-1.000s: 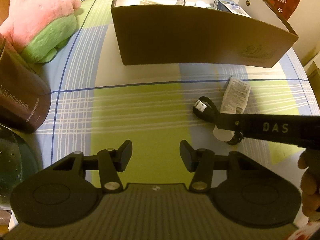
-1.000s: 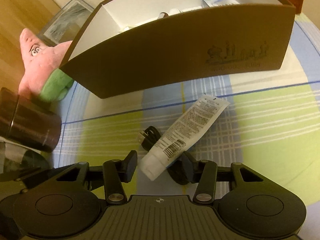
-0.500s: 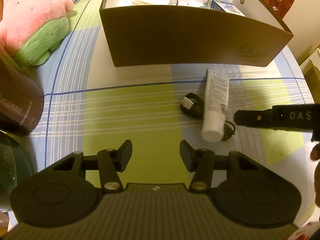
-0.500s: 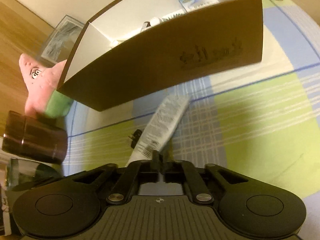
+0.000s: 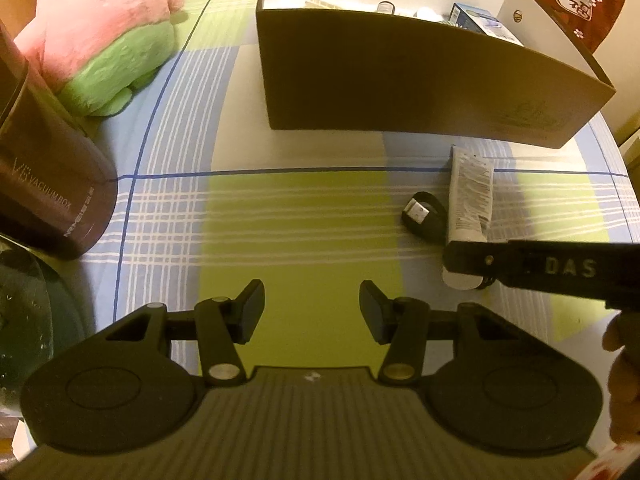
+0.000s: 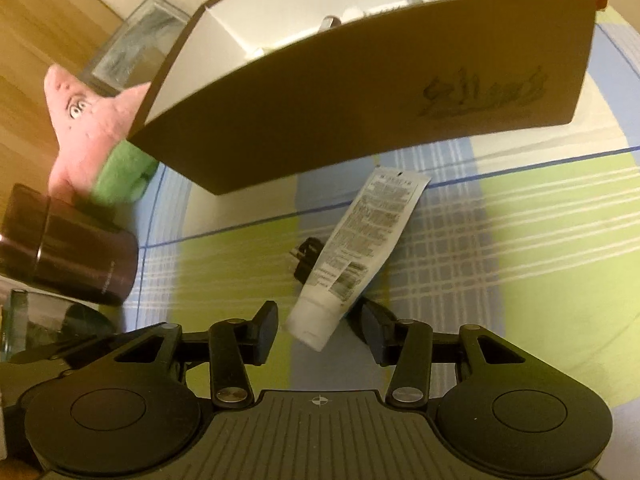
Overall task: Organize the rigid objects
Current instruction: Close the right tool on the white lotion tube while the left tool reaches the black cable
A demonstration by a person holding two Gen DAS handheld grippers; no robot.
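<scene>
Plaid-covered surface with a brown box, a white tube and both grippers spread.

I see a plaid cloth (image 5: 304, 208) in green, blue and white covering the surface; wood floor (image 6: 36, 52) shows beyond it in the right wrist view. The brown box (image 5: 400, 80) stands on the cloth, its contents mostly cut off by its front wall. The white tube (image 6: 360, 256) lies on the cloth just in front of the box, over a black item (image 5: 424, 216) that I cannot identify. The right gripper (image 6: 318, 330) has just been opening; its fingers (image 6: 266, 326) flank the tube's cap end, released. The left gripper (image 5: 312, 308) hangs over bare cloth, fingers spread and empty. A pink-and-green plush toy (image 5: 104, 40) and a dark canister (image 5: 52, 184) sit at the left, both partly cropped.
</scene>
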